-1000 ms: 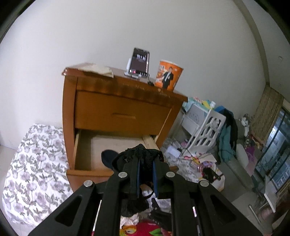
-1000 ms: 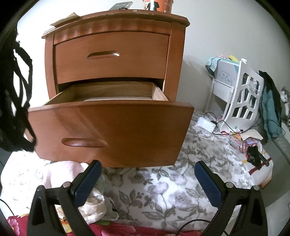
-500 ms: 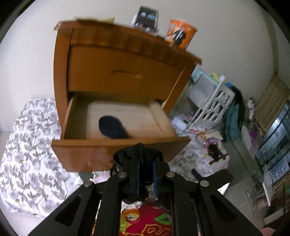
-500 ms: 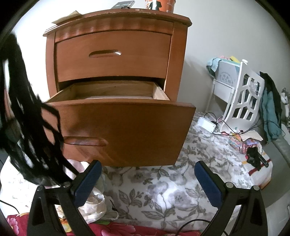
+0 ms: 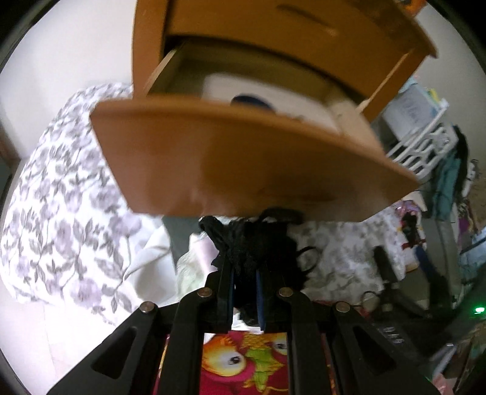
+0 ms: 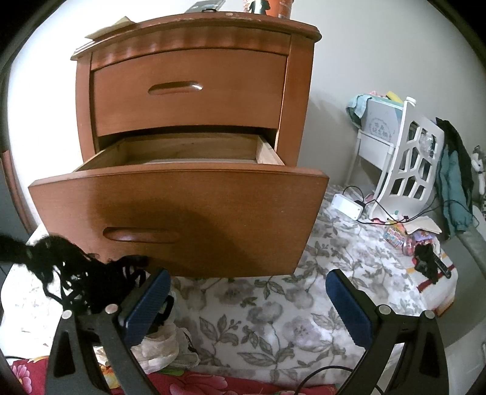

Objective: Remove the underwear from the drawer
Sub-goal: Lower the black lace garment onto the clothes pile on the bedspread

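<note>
A wooden nightstand (image 6: 194,88) has its lower drawer (image 6: 179,221) pulled out. My left gripper (image 5: 245,270) is shut on black lace underwear (image 5: 258,243), held low in front of the drawer's face (image 5: 243,170), just above a pile of pale garments (image 5: 194,264). In the right wrist view the same black underwear (image 6: 76,273) hangs at the lower left by the drawer's handle. A dark item (image 5: 252,101) still lies inside the drawer. My right gripper (image 6: 247,300) stands open and empty below the drawer front.
A floral sheet (image 6: 273,319) covers the floor, with a red patterned cloth (image 5: 243,358) near me. A white rack (image 6: 407,170), a white power adapter with cables (image 6: 347,205) and clutter stand to the right. An orange cup (image 6: 279,4) stands on the nightstand.
My left gripper has dropped from above the drawer to below its front, carrying the black underwear down and tipping further downward. The right gripper has stayed put.
</note>
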Action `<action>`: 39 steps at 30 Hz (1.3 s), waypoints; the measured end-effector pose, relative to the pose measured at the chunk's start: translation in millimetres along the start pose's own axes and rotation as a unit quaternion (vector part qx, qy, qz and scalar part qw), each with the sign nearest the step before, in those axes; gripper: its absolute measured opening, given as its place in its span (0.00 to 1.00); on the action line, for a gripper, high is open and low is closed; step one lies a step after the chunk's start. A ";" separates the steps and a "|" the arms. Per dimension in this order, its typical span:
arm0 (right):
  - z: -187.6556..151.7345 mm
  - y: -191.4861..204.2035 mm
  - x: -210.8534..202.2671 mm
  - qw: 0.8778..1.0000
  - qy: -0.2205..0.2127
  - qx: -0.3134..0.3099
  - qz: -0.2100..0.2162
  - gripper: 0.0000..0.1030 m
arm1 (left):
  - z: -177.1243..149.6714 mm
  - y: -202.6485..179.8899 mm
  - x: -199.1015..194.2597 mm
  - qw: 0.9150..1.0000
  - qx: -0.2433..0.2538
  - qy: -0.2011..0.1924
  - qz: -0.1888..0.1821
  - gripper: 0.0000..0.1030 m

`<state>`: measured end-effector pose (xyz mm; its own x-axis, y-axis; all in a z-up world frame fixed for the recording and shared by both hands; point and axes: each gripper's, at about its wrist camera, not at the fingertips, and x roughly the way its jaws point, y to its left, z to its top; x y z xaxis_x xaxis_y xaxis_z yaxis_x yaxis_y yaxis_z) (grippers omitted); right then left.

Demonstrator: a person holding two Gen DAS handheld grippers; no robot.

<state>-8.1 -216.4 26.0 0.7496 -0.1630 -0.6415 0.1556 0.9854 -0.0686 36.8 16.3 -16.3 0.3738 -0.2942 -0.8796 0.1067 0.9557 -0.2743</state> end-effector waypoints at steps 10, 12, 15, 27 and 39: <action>-0.7 -0.1 1.3 1.000 0.003 -0.001 0.000 1.00 | -15.1 18.8 34.3 0.998 -0.011 0.041 0.042 0.11; -0.8 0.2 2.0 1.000 0.003 -0.001 0.000 1.00 | -17.1 20.7 39.9 0.998 -0.013 0.049 0.046 0.11; -1.1 0.0 2.3 1.000 0.004 -0.001 0.000 1.00 | -21.6 22.7 47.5 0.997 -0.013 0.057 0.053 0.11; -1.9 0.3 2.6 1.000 0.004 -0.002 -0.001 1.00 | -29.6 24.2 60.3 0.995 -0.019 0.078 0.059 0.12; -1.0 0.6 2.8 1.000 0.004 -0.001 -0.001 1.00 | -13.8 14.7 24.2 0.998 0.002 0.055 0.041 0.43</action>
<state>-6.5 -216.2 23.4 0.7445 -0.1637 -0.6472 0.1545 0.9854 -0.0714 34.7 23.1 -47.0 0.2773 -0.2138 -0.9367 0.0835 0.9766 -0.1982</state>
